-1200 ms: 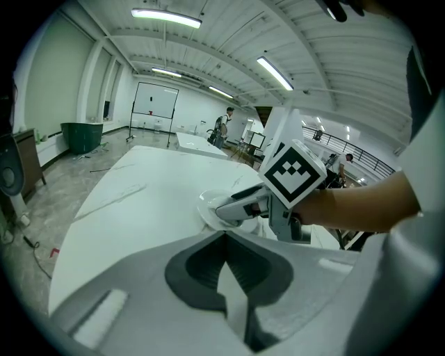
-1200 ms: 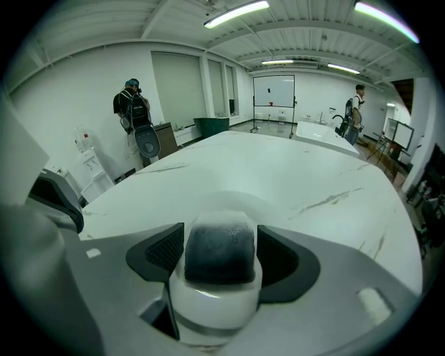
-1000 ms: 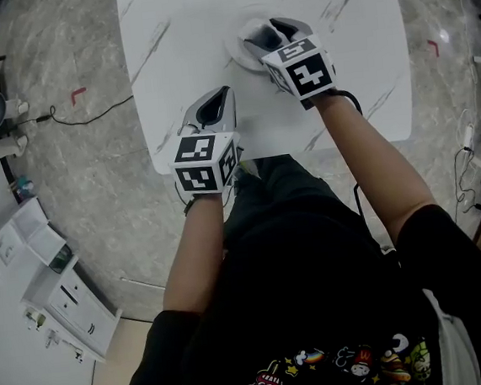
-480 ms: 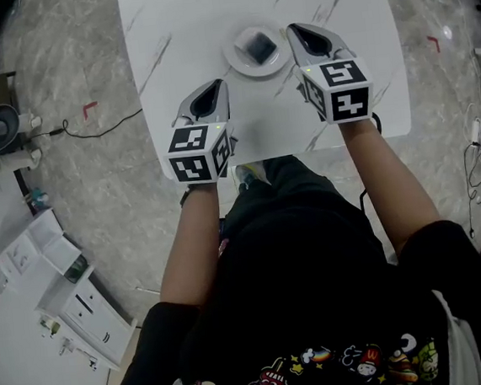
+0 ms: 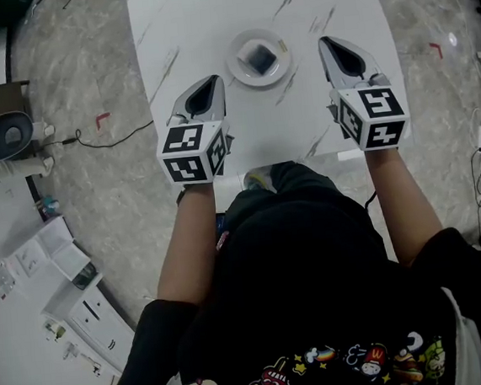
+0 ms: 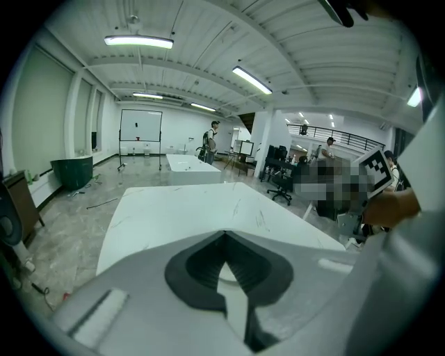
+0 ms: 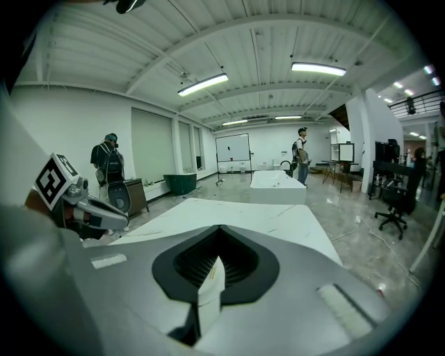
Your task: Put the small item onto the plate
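Right gripper [image 5: 330,46] and left gripper [image 5: 211,84] both closed on nothing; small item [image 5: 259,57] lies on the plate [image 5: 236,71].
Both gripper views show the jaws brought together tip to tip with only air in the dark hollow behind them, so neither tool carries anything. In the head view the small dark square item sits near the middle of the round white plate, which rests on the white marbled table [image 5: 199,22] between the two grippers, nearer the right one. Each gripper hangs above the table's near edge, apart from the plate and touching neither it nor the item. Judging by this layout, the placing looks done: the item is on the plate and released, and nothing else appears left to move.
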